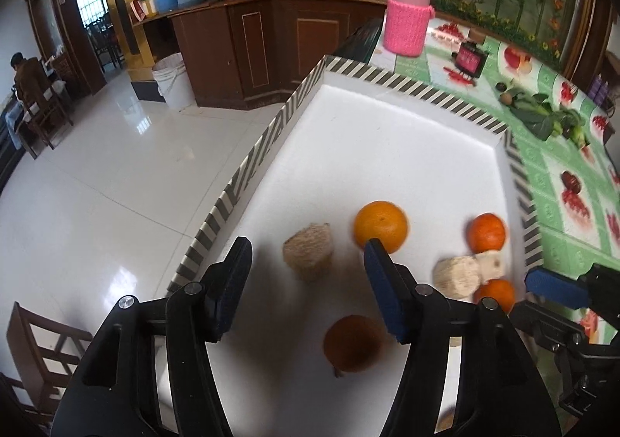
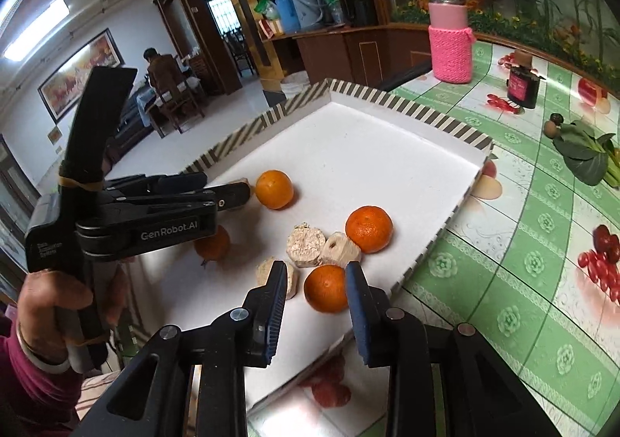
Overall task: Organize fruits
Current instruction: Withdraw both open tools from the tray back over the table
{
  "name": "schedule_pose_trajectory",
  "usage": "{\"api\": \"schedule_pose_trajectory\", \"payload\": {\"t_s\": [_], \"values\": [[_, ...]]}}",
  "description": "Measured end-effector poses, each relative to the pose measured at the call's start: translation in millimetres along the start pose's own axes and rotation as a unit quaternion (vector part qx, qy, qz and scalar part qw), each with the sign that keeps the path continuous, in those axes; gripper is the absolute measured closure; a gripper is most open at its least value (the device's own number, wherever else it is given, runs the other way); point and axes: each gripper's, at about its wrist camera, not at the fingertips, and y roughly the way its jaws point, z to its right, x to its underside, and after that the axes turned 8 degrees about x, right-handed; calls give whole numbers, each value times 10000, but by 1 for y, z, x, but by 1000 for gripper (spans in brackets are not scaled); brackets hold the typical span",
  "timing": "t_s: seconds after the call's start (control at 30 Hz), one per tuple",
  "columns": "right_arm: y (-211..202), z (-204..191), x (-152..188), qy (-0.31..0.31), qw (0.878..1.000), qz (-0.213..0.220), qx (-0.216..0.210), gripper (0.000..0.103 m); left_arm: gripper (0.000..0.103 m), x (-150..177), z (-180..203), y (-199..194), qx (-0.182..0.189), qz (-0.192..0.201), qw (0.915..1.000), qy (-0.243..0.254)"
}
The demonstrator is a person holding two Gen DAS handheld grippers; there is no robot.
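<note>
Black plastic arms with blue ribbed pads form the left gripper (image 1: 306, 258), which is held open above the tray (image 1: 387, 135); nothing is pressed between its pads. Just below its jaws a shaded orange (image 1: 352, 343) is seen on the white floor, blurred, with a small stem at its near side. Beyond the pads lie a rough beige chunk (image 1: 308, 253) and a bright orange (image 1: 381, 226), apart from each other.

At the tray's near edge the right gripper (image 2: 314, 274) is held part open around another orange (image 2: 326, 288); whether the pads touch its dimpled skin cannot be told, and the fruit rests on the tray. A second beige chunk (image 2: 267, 274) sits just beside the left pad. Behind it two more chunks (image 2: 306, 245) are set touching, cut faces up, one with a hole in its middle (image 2: 340, 246), and a fifth orange (image 2: 369, 228) lies against them.

All the oranges are round, with no long axis. The tray is shallow, rectangular, with a striped rim, and stands on a green glossy tablecloth (image 2: 523, 282).
</note>
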Motion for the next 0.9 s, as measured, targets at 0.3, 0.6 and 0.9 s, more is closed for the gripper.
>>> {"api": "schedule_pose_trajectory", "payload": {"t_s": [0.3,0.6,0.9], "values": [[-30,32,15,347,9990,176,228,73,42,-2,51,-22,489,224,9982,262],[-59,98,36,778,9930,219,857,73,42,-4,124,-22,979,152,9921,765],[-62,192,40,1223,9800,0,1567,73,42,-14,194,2,1287,-191,9825,1330]]}}
